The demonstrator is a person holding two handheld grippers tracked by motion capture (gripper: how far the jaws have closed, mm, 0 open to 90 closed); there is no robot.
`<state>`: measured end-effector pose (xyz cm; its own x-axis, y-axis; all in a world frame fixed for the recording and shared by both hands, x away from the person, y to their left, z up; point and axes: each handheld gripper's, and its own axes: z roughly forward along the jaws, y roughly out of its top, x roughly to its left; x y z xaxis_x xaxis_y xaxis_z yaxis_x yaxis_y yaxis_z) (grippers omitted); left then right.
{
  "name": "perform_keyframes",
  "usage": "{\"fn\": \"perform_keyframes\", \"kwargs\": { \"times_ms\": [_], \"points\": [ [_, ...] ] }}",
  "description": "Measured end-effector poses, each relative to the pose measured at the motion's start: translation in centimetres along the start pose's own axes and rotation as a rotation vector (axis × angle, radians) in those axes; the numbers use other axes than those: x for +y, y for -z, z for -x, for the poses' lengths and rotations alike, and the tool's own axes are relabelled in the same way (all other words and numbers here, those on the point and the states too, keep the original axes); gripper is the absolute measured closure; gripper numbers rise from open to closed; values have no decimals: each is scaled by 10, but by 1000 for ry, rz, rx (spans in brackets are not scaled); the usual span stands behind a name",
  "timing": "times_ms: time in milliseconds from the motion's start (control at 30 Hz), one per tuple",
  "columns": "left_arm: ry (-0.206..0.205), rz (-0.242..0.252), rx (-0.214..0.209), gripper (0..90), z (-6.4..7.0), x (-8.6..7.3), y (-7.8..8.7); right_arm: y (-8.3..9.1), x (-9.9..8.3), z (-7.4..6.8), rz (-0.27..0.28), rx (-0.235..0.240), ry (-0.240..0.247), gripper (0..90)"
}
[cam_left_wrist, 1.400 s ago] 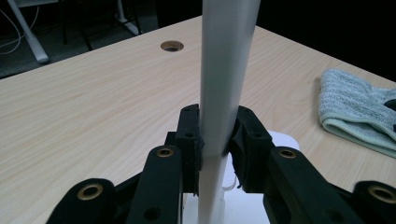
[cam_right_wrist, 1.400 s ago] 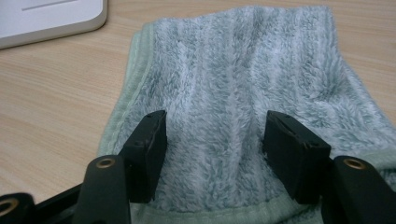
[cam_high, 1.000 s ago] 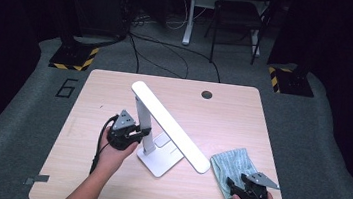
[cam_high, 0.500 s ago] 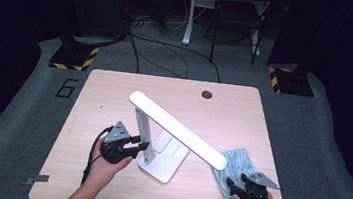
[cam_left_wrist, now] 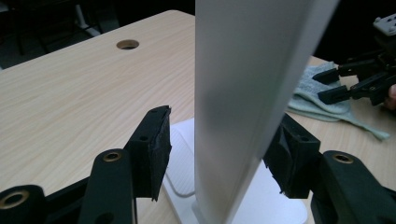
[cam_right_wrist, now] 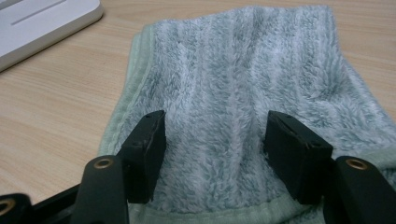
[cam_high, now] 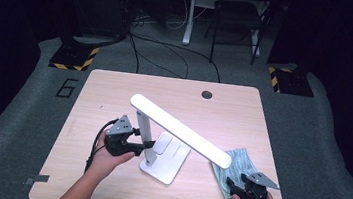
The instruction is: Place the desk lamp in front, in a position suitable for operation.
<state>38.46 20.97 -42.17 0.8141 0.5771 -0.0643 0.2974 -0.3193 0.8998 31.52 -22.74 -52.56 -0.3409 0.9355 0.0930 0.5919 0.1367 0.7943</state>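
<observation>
A white desk lamp stands mid-table on a flat base (cam_high: 170,161), and its long head (cam_high: 181,130) slants down to the right. My left gripper (cam_high: 144,146) is open, with its jaws on either side of the lamp's upright post (cam_left_wrist: 243,93). One pad stands clear of the post and the other is partly behind it. A pale green towel (cam_high: 238,162) lies at the table's near right corner. My right gripper (cam_high: 233,184) is open too, its jaws spread wide over the towel (cam_right_wrist: 243,93).
The wooden table (cam_high: 115,92) has a round cable hole (cam_high: 207,94) near its far edge. Beyond the table, on the dark floor, are a chair (cam_high: 239,16), cables and striped stands. My right gripper (cam_left_wrist: 336,84) also shows far off in the left gripper view.
The lamp's head has swung round, and its near end now reaches toward the towel. My left gripper shifted slightly by the post. The right gripper stayed on the towel.
</observation>
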Motion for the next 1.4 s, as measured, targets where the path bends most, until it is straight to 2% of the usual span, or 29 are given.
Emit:
{"fn": "perform_keyframes", "kwargs": {
  "times_ms": [33, 100, 133, 167, 233, 367, 433, 467, 667, 900, 967, 1267, 1400],
  "points": [
    [-3, 12, -5, 445, -1, 1, -2, 0, 0, 0, 2, 1, 2, 383],
    [-15, 16, -47, 447, -3, 3, -5, 0, 0, 0, 2, 2, 2, 383],
    [-29, 2, -60, 446, -3, 4, -6, 0, 0, 0, 0, 3, -2, 383],
    [-36, 10, -58, 446, -2, 5, -8, 0, 0, 0, 0, 3, -2, 383],
    [-56, 9, -88, 444, 0, 5, -11, 0, 0, 0, 0, 3, -3, 382],
    [-68, 0, -76, 447, 1, 5, -9, 0, 0, 1, 1, 4, 2, 382],
    [-67, -3, -94, 449, 1, 4, -7, 0, 0, 1, 2, 3, 3, 381],
    [-71, -4, -86, 449, 2, 4, -6, 0, 0, 0, 2, 3, 2, 381],
    [-71, -5, -115, 425, 6, -2, 3, 0, 0, 0, 2, 3, 2, 381],
    [-78, 1, -134, 443, 8, -8, 14, 0, 0, 0, 2, 2, 1, 380],
    [-64, 14, -146, 451, 8, -11, 18, 0, 0, 1, 2, 3, 5, 380],
    [-75, -12, -159, 465, 15, -17, 33, 0, 0, 0, 3, 2, 3, 379],
    [-73, -9, -155, 466, 18, -20, 38, 0, 0, 0, 0, 1, 2, 379]
  ]
}}
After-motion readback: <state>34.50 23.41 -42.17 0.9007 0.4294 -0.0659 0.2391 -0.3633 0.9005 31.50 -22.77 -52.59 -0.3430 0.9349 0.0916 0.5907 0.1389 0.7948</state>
